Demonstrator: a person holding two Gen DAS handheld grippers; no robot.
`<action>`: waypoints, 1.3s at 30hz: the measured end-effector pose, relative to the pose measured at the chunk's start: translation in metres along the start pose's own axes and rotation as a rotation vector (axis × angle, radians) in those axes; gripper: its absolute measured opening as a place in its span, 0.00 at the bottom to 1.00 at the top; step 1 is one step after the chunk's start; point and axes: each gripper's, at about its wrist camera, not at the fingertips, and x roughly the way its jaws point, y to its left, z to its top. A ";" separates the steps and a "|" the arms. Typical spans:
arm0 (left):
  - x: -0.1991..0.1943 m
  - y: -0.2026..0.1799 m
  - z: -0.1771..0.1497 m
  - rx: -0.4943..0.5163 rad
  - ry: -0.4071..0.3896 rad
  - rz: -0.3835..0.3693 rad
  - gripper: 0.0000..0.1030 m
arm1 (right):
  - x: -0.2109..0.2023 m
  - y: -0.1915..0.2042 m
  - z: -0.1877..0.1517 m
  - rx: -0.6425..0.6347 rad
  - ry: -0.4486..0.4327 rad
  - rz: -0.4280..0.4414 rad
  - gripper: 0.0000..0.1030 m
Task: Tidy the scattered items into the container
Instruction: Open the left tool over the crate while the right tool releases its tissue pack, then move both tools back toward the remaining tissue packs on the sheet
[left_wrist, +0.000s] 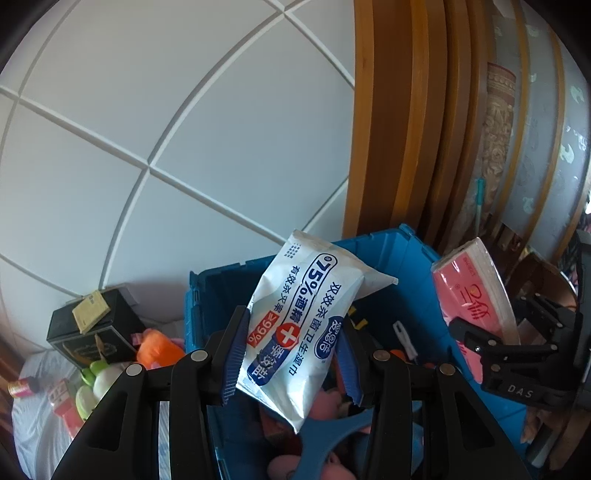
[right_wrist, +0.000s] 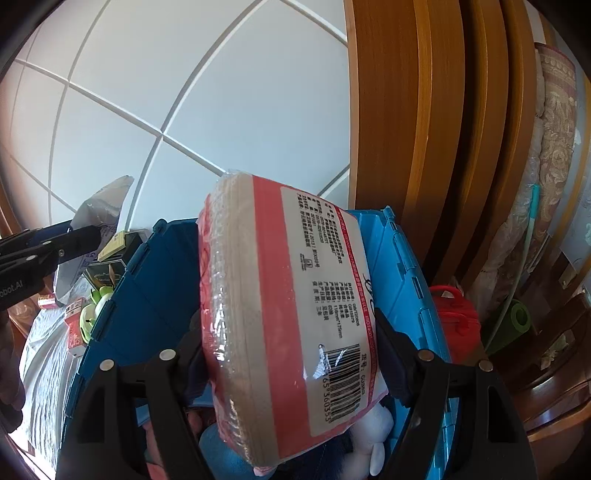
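Both tools grip cargo over the blue container (left_wrist: 402, 251), left tool (left_wrist: 291, 354) clamping wet-wipes pack (left_wrist: 299, 317), right tool (right_wrist: 288, 354) clamping tissue pack (right_wrist: 288, 314); delivery step; next, releasing both at 6 o'clock.

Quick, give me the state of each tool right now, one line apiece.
Left tool: closed on the wet wipes pack, above the blue crate.
Right tool: closed on the pink tissue pack, over the same crate.

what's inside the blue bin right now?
In the blue bin: pink soft items, a blue plastic piece and a white plush. The wipes pack and tissue pack, both held over it, hide the rest.
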 end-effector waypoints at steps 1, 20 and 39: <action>0.002 0.000 0.001 -0.004 0.002 -0.004 0.43 | 0.001 0.001 0.002 0.001 -0.002 0.000 0.73; 0.006 0.020 -0.028 -0.037 0.026 0.015 0.98 | -0.011 0.005 -0.019 0.020 -0.005 -0.022 1.00; -0.062 0.103 -0.095 -0.122 -0.001 0.030 0.98 | -0.074 0.116 -0.044 -0.068 -0.057 0.048 1.00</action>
